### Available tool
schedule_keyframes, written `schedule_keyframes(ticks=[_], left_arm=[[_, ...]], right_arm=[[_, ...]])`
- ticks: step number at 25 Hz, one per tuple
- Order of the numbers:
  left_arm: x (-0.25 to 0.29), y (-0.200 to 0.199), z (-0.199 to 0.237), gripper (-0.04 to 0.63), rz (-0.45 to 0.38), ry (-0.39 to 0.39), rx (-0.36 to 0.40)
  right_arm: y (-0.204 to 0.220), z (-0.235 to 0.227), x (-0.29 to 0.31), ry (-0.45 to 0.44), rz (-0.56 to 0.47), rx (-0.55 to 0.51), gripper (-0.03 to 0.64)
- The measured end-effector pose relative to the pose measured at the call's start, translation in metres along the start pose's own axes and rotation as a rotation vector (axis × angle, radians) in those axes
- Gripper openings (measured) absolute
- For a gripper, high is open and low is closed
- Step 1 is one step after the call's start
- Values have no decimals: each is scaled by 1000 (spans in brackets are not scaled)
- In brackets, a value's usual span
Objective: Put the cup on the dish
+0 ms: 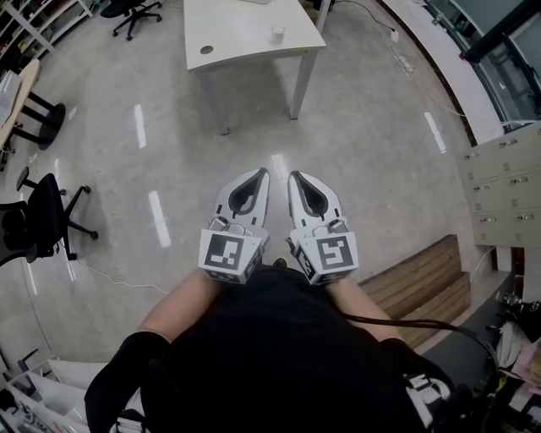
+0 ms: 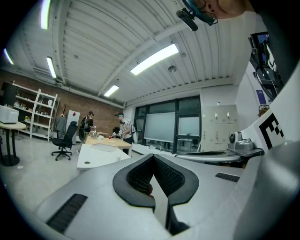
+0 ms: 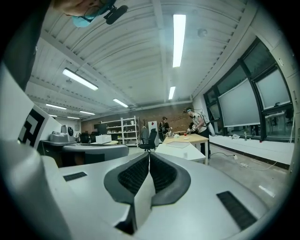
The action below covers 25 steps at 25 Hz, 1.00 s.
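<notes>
Far off, the cup (image 1: 277, 34) stands near the front right corner of a white table (image 1: 245, 25), at the top of the head view. It is small and white and it stands up straight. A small dark round spot (image 1: 207, 49) sits near the front left corner of the same table, well apart from the cup. It is too small to tell if it is the dish or just a hole in the table top. A wide stretch of shiny grey floor (image 1: 355, 135) lies between the table and the person. The person holds the left gripper (image 1: 260, 175) and the right gripper (image 1: 296, 176) side by side in front of the body, just beside each other, and both point toward the table. The left gripper has its jaws closed, tip against tip, and it grips nothing. The right gripper is closed the same way, with its black pads together, and it grips nothing too. Each one has a cube with black and white squares at the back. A black chair (image 1: 42, 216) on wheels stands at the left side of the floor. Wooden steps (image 1: 423, 283) are at the right, near the person, and grey lockers (image 1: 507, 182) stand behind them. In the left gripper view, two people (image 2: 124, 129) stand at a wooden table (image 2: 110, 142) behind the white one, in front of a brick wall.
</notes>
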<state>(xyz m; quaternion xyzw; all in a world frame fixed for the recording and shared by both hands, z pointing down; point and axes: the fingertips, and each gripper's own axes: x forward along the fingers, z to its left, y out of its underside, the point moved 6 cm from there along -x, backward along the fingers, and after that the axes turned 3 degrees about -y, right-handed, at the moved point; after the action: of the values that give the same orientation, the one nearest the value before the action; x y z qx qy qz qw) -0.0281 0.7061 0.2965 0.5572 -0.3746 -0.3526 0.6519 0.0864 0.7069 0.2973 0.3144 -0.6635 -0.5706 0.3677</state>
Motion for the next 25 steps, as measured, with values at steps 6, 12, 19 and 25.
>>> schedule_keyframes(ticks=[6,12,19,25], left_arm=[[28,-11,61,0,-9,-19,-6],[46,-20,103,0,-14,23,-6],[52,-31,132,-1,-45,21,17],[55,-36,151,-2,-65,23,29]], right_arm=[[-8,1,63,-2,14,1,14],[-15,7,108,10,-2,-11,14],[-29,15,140,9,-43,-31,14],[-41,18,162,11,-65,-50,14]])
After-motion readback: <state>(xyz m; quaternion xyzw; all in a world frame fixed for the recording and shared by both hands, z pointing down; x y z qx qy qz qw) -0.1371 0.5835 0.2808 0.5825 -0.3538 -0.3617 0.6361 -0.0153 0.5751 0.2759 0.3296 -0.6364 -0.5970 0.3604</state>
